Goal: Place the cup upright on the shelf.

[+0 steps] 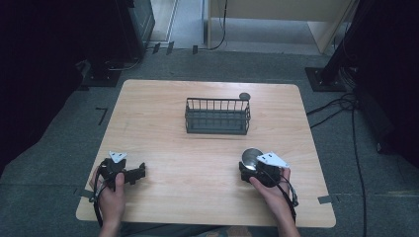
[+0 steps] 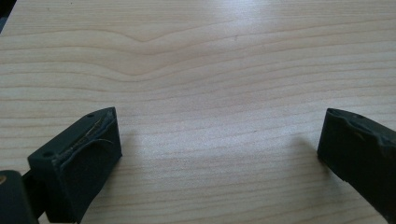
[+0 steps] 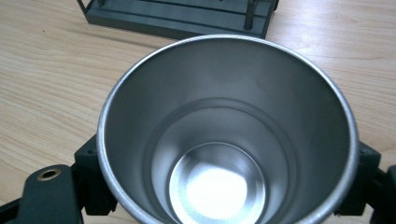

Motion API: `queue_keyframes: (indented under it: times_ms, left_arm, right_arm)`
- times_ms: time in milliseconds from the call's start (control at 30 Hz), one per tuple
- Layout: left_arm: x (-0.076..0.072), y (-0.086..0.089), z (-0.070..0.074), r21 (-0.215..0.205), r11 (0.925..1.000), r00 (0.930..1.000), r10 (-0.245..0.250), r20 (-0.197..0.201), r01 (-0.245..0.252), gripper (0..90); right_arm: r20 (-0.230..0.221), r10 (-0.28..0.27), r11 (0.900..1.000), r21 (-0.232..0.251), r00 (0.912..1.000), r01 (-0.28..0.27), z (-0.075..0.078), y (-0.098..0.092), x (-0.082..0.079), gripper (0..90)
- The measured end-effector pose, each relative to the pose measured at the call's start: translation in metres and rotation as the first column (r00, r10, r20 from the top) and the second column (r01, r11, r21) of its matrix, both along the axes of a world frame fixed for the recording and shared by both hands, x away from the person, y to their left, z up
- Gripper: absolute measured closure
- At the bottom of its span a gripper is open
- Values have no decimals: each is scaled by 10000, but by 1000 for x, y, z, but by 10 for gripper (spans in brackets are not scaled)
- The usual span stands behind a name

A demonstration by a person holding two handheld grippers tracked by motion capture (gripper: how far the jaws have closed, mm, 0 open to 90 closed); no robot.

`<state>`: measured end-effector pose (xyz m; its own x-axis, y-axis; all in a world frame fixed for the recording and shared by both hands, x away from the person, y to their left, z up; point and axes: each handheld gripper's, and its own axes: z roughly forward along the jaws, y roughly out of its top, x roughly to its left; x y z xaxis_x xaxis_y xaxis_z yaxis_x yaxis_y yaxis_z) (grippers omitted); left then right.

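A shiny metal cup [image 1: 252, 158] stands upright near the table's front right, and my right gripper [image 1: 258, 170] is shut on it. In the right gripper view I look down into the empty cup [image 3: 229, 135], with a jaw pressed against each side of its wall. My left gripper [image 1: 138, 174] rests at the front left of the table, a hand around it. Its two black jaws [image 2: 219, 149] stand wide apart over bare wood, open, with nothing between them. A dark wire basket [image 1: 217, 116] sits at the middle back of the table, its base [image 3: 177, 16] just beyond the cup.
The light wooden table [image 1: 197, 197] has rounded corners and sits on grey carpet. A small dark round object [image 1: 244, 96] lies just behind the basket's right end. Cables [image 1: 341, 106] run over the floor at the right, and black stands flank the table.
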<state>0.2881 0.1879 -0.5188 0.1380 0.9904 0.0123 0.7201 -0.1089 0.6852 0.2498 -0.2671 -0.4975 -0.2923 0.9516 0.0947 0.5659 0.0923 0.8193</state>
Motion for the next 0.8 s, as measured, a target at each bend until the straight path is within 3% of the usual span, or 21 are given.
queue_keyframes:
  times_ms: [800]
  left_arm:
    - [0,0,0,1,10000,10000,1,3,-1,0]
  right_arm:
    - [566,493,9983,292,9972,-510,28,25,20,175]
